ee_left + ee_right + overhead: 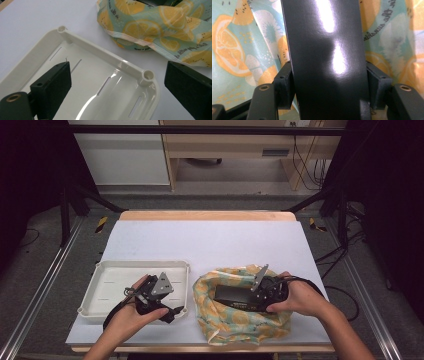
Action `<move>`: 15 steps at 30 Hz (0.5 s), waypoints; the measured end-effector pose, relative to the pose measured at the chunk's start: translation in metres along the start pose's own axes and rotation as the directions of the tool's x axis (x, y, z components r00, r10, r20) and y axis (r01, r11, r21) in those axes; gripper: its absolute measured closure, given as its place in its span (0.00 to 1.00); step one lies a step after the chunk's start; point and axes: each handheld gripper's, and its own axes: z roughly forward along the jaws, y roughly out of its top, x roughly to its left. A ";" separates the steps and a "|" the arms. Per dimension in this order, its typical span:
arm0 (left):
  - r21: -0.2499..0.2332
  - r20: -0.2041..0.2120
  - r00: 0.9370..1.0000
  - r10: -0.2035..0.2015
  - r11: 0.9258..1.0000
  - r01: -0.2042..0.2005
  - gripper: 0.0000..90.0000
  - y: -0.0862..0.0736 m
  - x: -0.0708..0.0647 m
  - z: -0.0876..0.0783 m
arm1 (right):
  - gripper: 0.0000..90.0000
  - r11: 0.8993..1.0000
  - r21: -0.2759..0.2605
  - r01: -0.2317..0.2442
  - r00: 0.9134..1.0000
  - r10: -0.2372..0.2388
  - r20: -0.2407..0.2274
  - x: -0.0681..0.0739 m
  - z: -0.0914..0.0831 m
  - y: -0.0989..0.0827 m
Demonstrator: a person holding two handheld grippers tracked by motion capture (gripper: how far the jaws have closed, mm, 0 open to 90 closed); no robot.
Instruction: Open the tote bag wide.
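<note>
A glossy black box (229,293) lies inside a lemon-print cloth bag (240,325) at the front right of the table. My right gripper (250,297) reaches into the bag from the right and is shut on the box. In the right gripper view the box (324,50) sits between both pads, with the printed cloth (237,50) behind it. My left gripper (172,311) hovers over the near right corner of an empty white tray (115,270). Its jaws stand wide open (117,75) with nothing between them, above the tray rim (100,52) and beside the bag (155,27).
A white mat (210,242) covers the wooden table. The tray and the bag sit side by side near the front edge. Metal rails run along both sides of the table, and cables lie on the floor at the right.
</note>
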 end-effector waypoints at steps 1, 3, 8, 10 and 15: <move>0.001 -0.002 1.000 0.000 1.000 0.000 0.08 0.000 0.000 0.000 | 0.42 1.000 -0.002 0.001 1.000 -0.001 -0.005 0.000 0.000 0.000; 0.002 0.000 1.000 0.000 1.000 0.000 0.08 0.000 0.000 0.000 | 0.43 1.000 -0.004 0.006 1.000 -0.006 -0.010 -0.001 -0.001 -0.001; 0.004 0.001 1.000 0.001 1.000 -0.001 0.08 0.000 0.000 0.000 | 0.45 1.000 -0.005 0.021 1.000 -0.021 -0.012 0.000 -0.003 -0.002; 0.006 -0.001 1.000 0.000 1.000 0.000 0.08 0.000 0.000 0.000 | 0.46 0.999 -0.009 0.032 0.999 -0.032 -0.011 0.000 -0.002 -0.002; 0.013 0.001 1.000 0.006 1.000 -0.006 0.08 0.001 0.001 -0.001 | 0.47 0.999 -0.016 0.049 0.999 -0.050 -0.011 0.002 -0.004 -0.003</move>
